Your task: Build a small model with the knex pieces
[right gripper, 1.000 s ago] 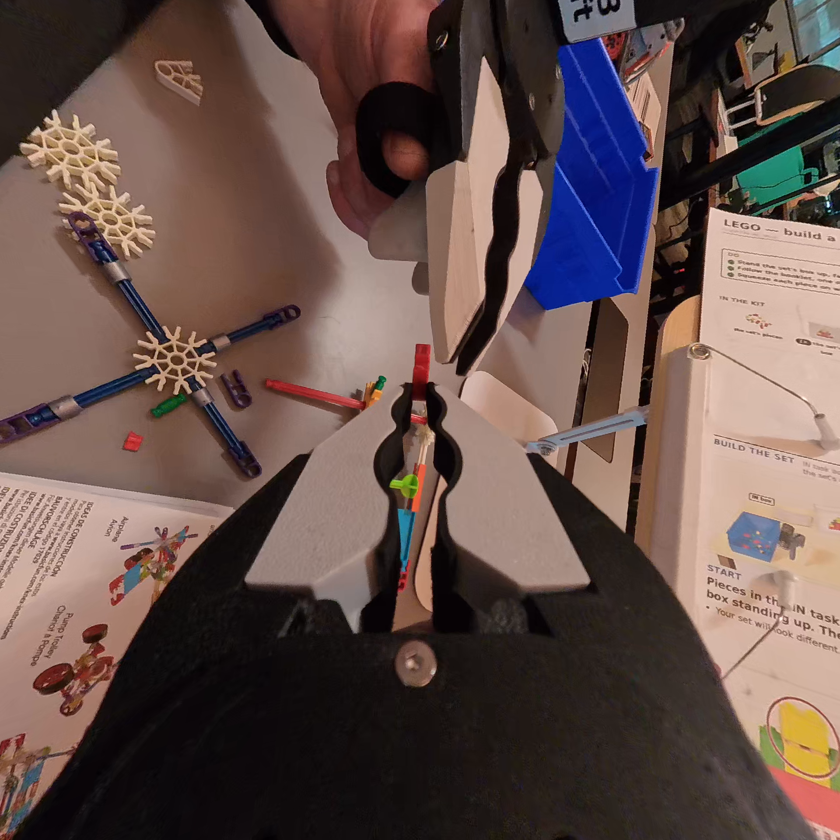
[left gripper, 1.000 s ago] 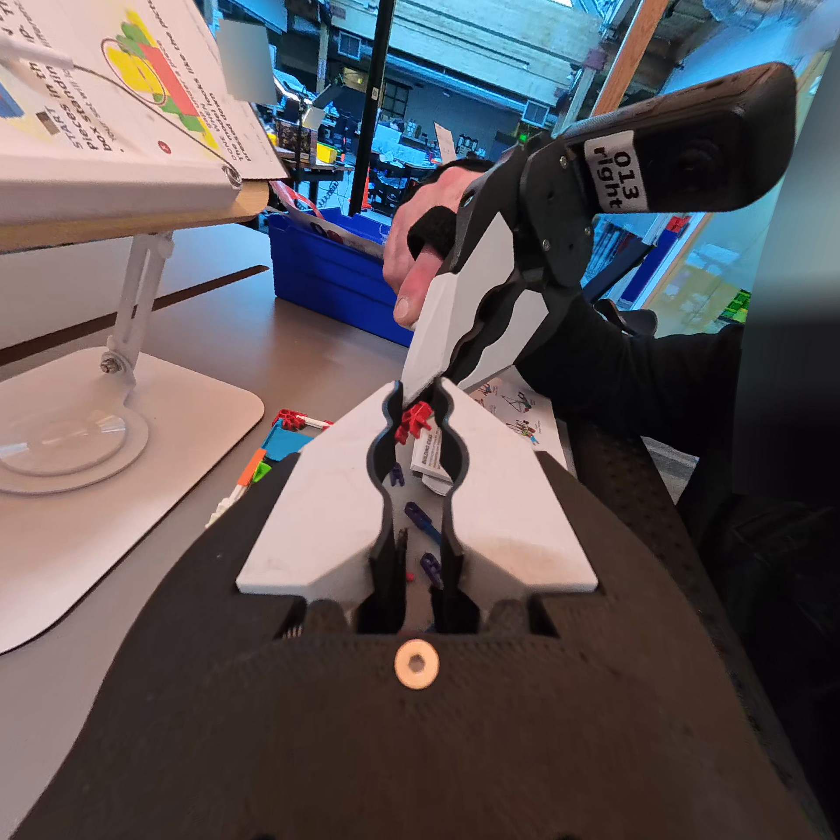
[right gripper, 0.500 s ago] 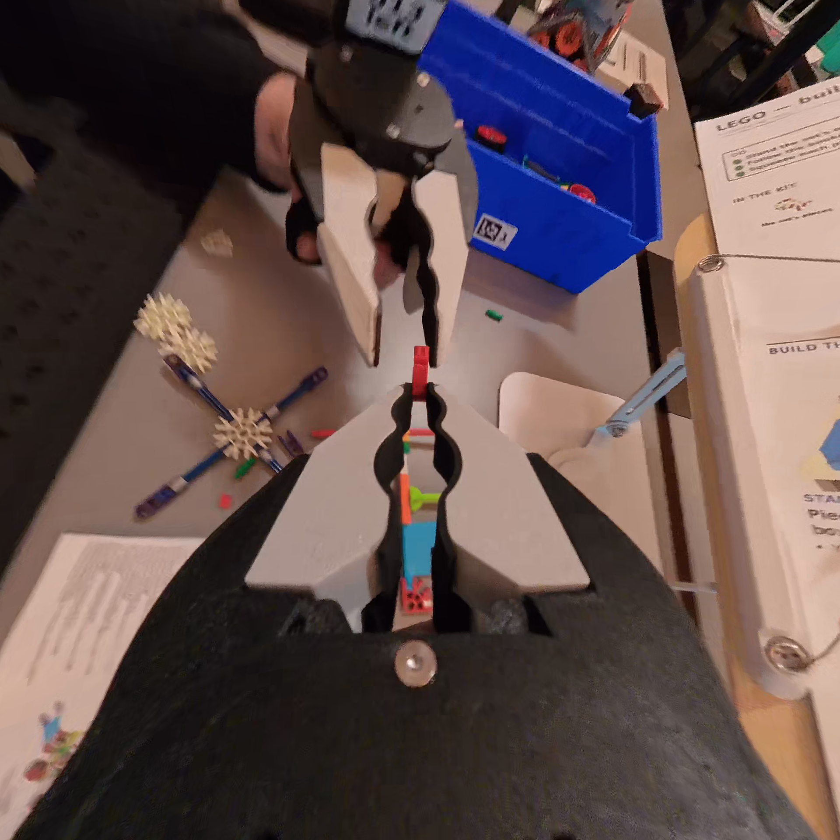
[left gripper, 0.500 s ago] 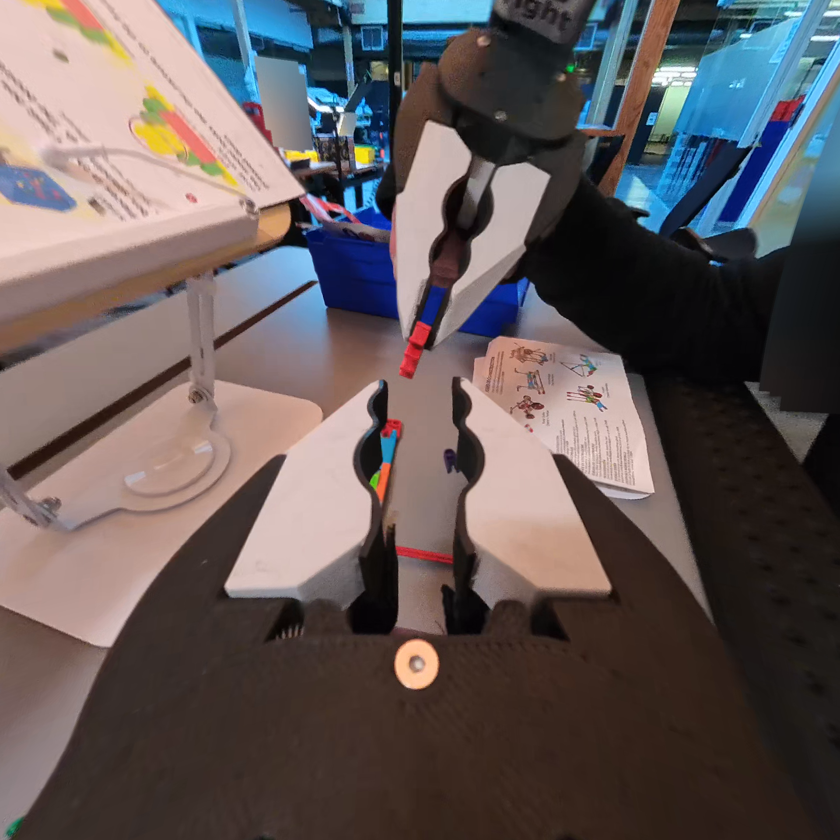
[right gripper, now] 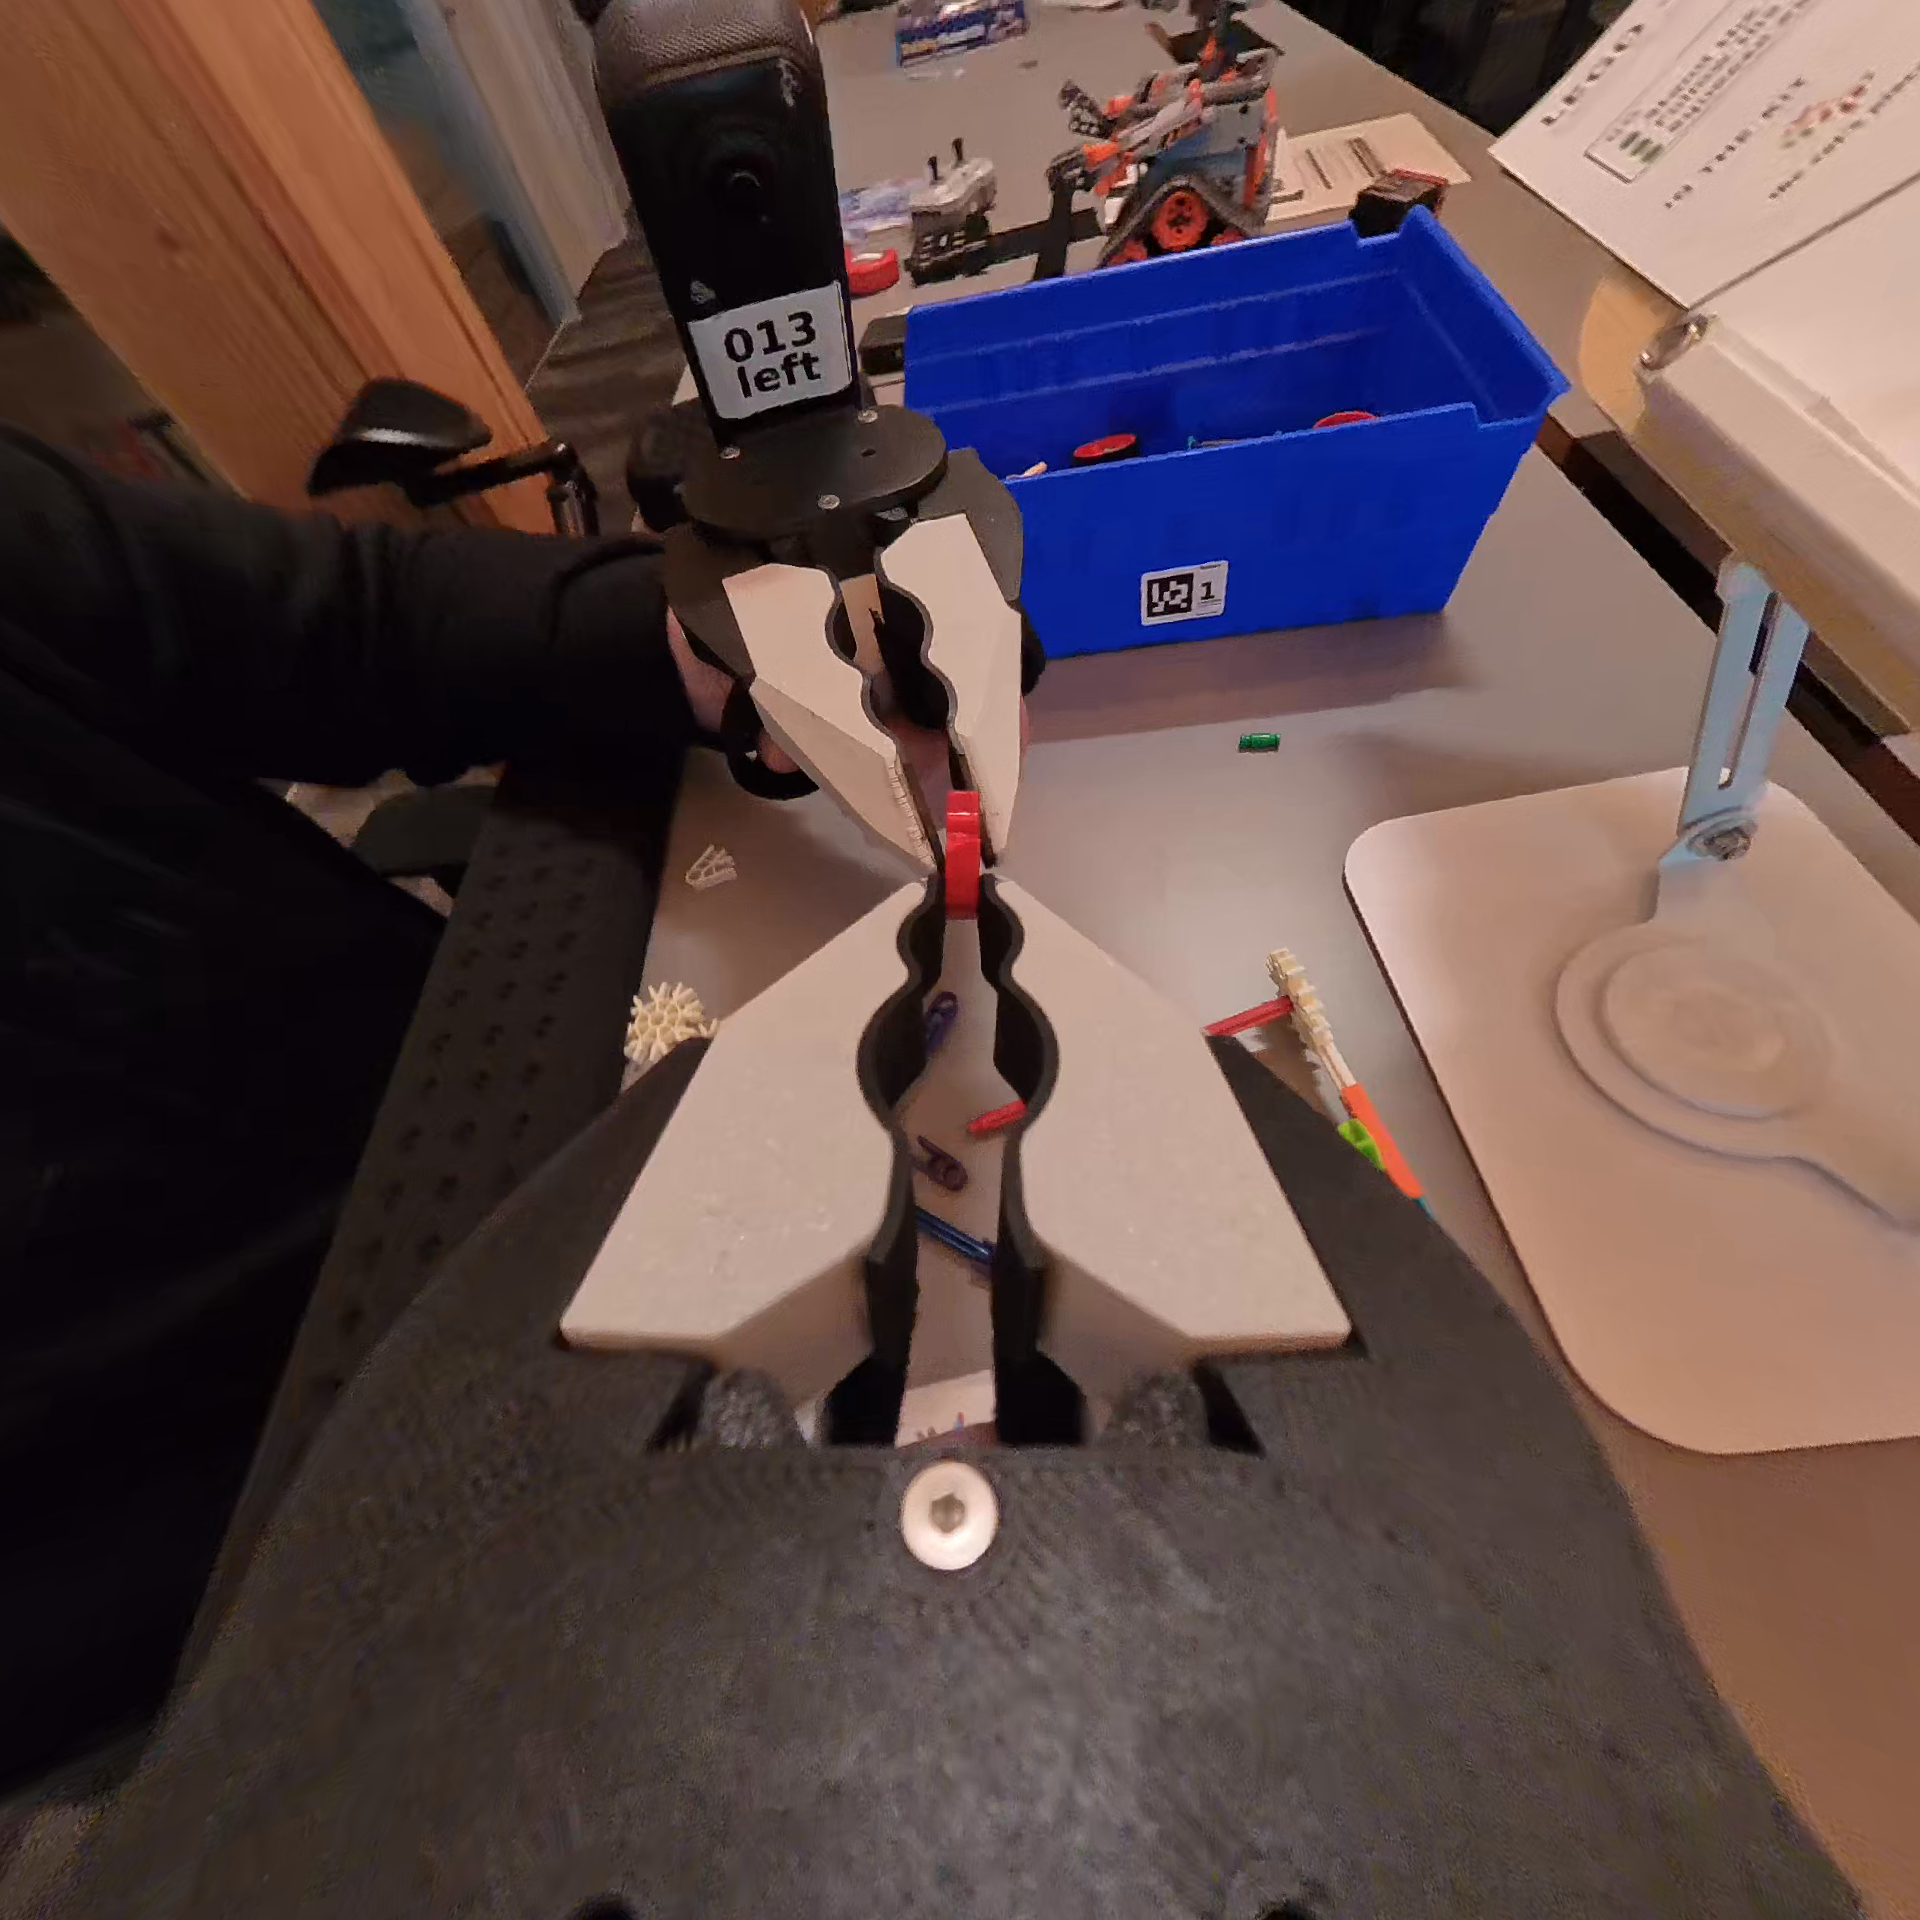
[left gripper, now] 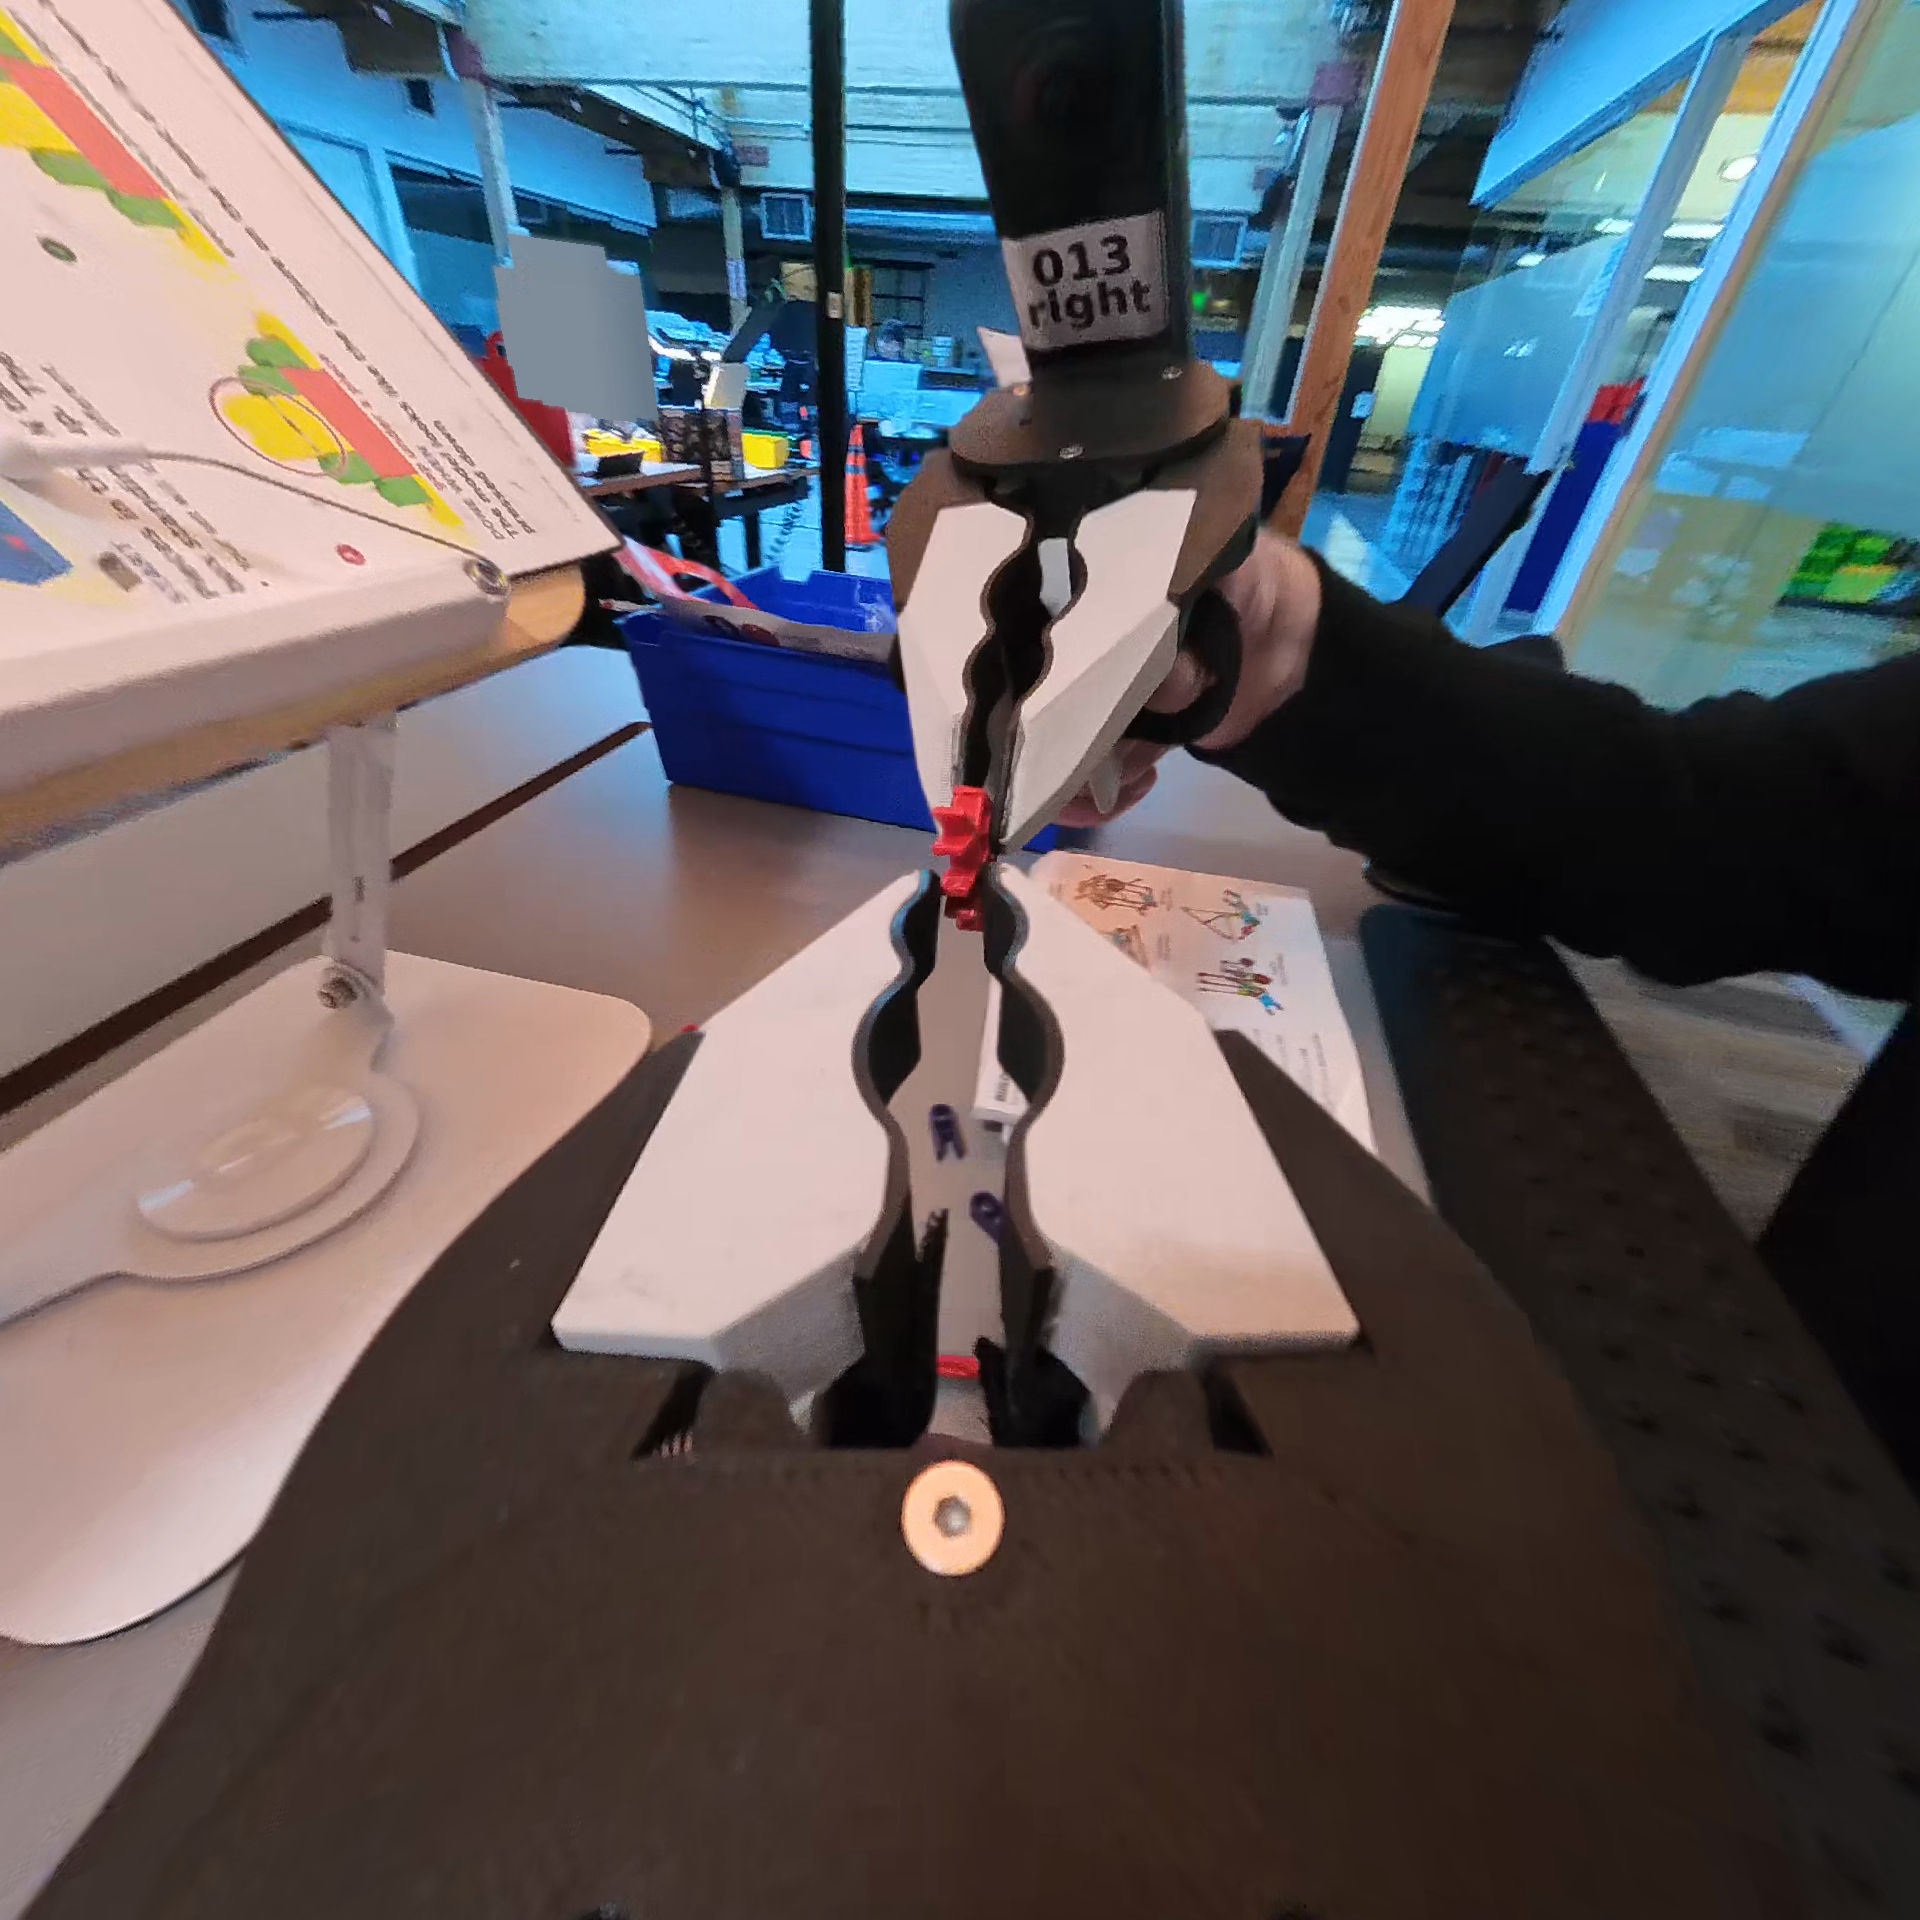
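Two grippers are meeting tip to tip above the desk [right gripper: 1195, 852]: the left gripper [left gripper: 958, 902] and right gripper [right gripper: 961, 896] are both pinching one small red connector [left gripper: 961, 854], its long axis running between them.

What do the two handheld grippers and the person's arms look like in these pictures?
Both the left gripper and the right gripper have a textured black body with a silver screw, and pale grey wedge-shaped jaws with wavy black inner edges. Each carries a black camera with a white label. The person wears black long sleeves, with a black strap around the fingers.
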Action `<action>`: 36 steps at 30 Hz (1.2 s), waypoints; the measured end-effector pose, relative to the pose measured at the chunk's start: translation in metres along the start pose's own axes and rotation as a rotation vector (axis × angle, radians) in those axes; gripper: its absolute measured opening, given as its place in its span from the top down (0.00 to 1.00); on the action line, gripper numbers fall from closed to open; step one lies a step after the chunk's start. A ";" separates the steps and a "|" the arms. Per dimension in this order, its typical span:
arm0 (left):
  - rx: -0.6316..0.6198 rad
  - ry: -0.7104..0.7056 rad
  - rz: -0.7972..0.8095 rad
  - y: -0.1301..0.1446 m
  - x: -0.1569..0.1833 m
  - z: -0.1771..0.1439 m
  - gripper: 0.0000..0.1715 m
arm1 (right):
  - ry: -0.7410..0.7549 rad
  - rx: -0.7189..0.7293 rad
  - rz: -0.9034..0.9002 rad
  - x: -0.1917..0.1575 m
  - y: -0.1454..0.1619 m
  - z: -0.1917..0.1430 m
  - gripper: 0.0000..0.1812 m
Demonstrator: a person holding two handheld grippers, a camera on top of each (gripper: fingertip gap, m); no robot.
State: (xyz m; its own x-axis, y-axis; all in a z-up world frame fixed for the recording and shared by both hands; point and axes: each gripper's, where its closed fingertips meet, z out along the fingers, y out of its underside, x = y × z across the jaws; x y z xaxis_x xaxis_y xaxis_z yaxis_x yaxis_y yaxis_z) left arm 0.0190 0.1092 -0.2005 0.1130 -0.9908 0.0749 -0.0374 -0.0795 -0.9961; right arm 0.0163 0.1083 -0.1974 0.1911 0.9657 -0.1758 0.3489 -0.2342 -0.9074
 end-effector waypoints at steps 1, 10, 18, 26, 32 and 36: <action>0.010 0.017 -0.025 -0.001 -0.001 -0.002 0.97 | 0.016 0.010 0.015 0.001 -0.001 0.002 0.98; 0.024 0.073 -0.112 -0.002 -0.006 -0.012 0.98 | 0.084 0.108 0.076 0.001 -0.009 -0.010 0.88; -0.005 0.124 -0.157 0.006 0.001 -0.008 0.97 | 0.127 0.082 0.038 0.003 0.000 0.014 0.95; -0.165 -0.069 0.015 0.011 -0.002 -0.018 0.86 | 0.042 -0.158 -0.063 -0.020 0.043 0.013 0.98; -0.311 -0.237 0.267 -0.004 0.004 -0.048 0.86 | 0.005 -0.491 -0.114 -0.030 0.118 0.014 0.98; -0.389 -0.370 0.384 -0.024 0.005 -0.095 0.87 | -0.051 -0.617 -0.103 -0.037 0.153 0.014 0.98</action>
State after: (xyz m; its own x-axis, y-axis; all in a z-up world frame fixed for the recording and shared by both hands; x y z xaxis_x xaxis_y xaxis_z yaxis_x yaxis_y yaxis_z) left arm -0.0738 0.0954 -0.1718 0.3511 -0.8593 -0.3719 -0.4913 0.1691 -0.8544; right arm 0.0498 0.0388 -0.3351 0.0897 0.9873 -0.1312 0.8317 -0.1467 -0.5355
